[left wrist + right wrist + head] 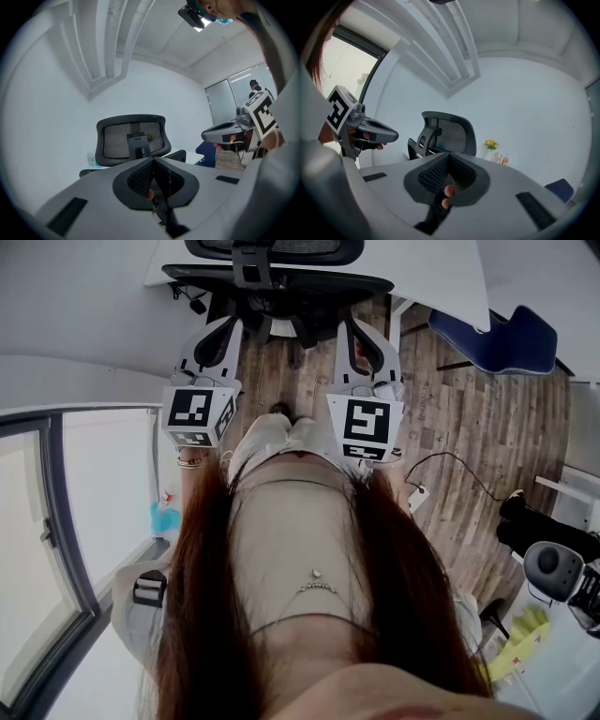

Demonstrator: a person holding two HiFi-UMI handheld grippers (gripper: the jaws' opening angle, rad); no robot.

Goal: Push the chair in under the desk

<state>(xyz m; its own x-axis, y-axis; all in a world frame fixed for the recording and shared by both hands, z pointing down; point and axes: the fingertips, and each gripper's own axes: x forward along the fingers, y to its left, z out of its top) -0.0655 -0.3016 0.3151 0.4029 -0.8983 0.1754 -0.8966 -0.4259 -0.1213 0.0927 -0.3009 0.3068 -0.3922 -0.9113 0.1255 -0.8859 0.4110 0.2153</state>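
Chair (277, 281), black with mesh back, at the near edge of the white table (441, 273) — seat facing the person, over the plank floor (487, 427). Left tongs (153, 163) and right tongs (449, 157) side by side, each pair pressed together on nothing — both aimed at the chair, apart from it.
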